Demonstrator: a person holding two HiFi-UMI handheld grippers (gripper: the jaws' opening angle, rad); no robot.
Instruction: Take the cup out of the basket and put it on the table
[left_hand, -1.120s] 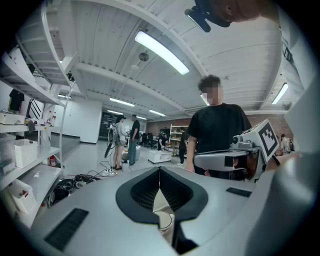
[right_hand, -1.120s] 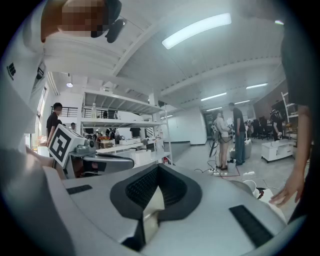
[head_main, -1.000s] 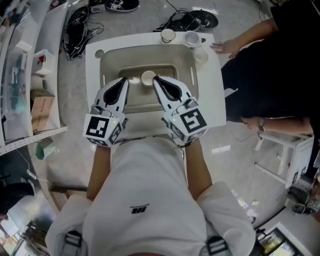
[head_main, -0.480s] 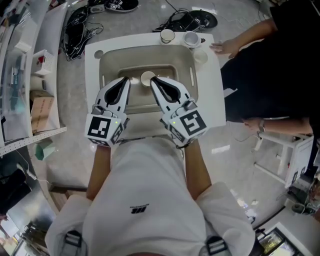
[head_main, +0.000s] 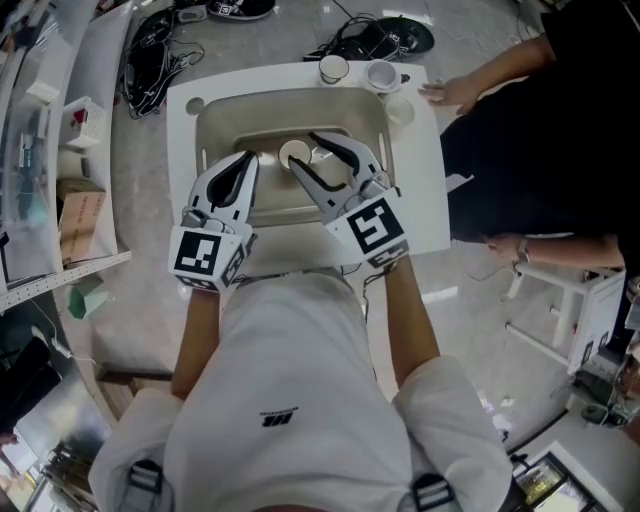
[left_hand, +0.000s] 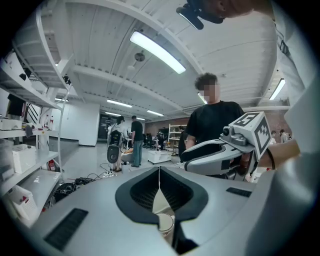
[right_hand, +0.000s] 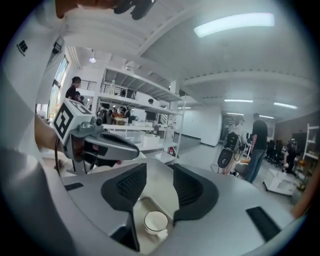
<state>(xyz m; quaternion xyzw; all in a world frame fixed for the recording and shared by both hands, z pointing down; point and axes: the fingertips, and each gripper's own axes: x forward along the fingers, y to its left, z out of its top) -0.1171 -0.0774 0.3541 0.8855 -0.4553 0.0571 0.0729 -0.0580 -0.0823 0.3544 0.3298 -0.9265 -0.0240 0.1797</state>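
A white cup (head_main: 294, 153) stands upright in the beige basket (head_main: 215, 115) sunk into the white table (head_main: 425, 200). My right gripper (head_main: 303, 150) hangs just over the cup and its jaws are opening, with nothing between them. Through that gap in the right gripper view (right_hand: 160, 175), the cup (right_hand: 156, 221) shows below. My left gripper (head_main: 248, 158) hovers beside it on the left with its jaws shut and empty. In the left gripper view (left_hand: 159, 170), the cup's rim (left_hand: 165, 225) peeks out under the closed jaws.
Two more cups (head_main: 335, 70) (head_main: 383, 76) stand on the table's far edge, with a pale round lid (head_main: 400, 110) near them. A person in black stands at the right with a hand (head_main: 455, 95) on the table corner. Cables and shelves lie at the left.
The right gripper's jaws have spread apart and it has swung toward the far right over the cup. The left gripper has hardly moved.
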